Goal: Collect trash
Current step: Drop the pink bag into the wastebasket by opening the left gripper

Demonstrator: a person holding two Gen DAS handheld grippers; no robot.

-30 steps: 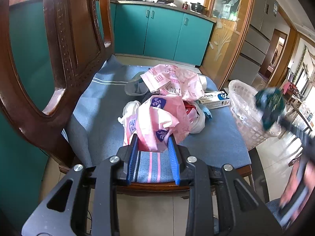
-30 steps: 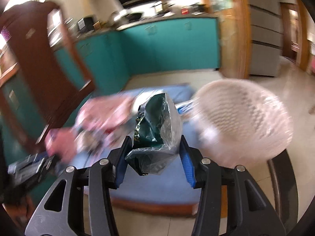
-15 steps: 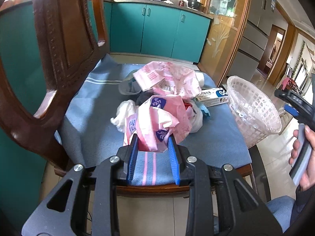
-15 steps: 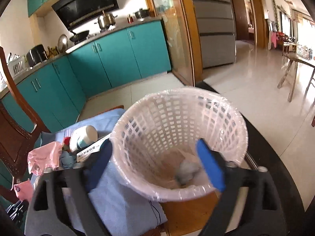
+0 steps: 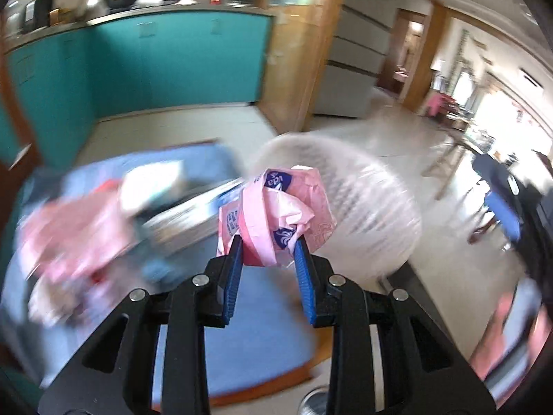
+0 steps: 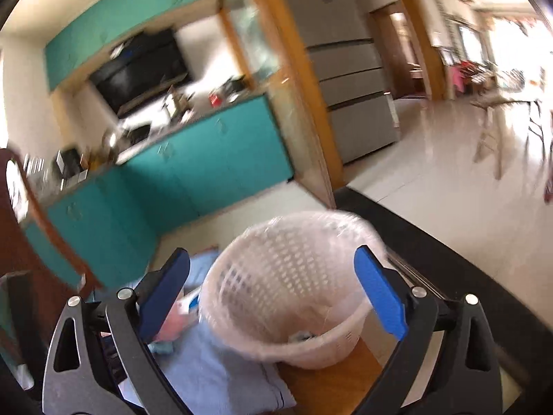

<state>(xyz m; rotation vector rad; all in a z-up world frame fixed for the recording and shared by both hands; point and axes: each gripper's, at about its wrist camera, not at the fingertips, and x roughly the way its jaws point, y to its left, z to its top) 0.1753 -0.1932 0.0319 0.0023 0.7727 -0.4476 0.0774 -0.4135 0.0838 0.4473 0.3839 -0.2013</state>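
Left tool [image 5: 268, 247]: your jaws are narrow, clamped on a crumpled pink wrapper [image 5: 276, 211], held up in front of the white basket [image 5: 363, 207].
Right tool [image 6: 273, 278]: your jaws have just been opening and stand wide, nothing between the pads; the basket [image 6: 276, 276] sits beyond them.
Wrapper axis: bunched, no clear long axis; it sticks up out of the jaws.
Basket: upright on the worktop [image 6: 328, 380], a scrap inside.
Around: blurred trash pile [image 5: 79, 221] on blue cloth [image 5: 249, 346], left of the wrapper; teal cabinets [image 5: 155, 62] behind.
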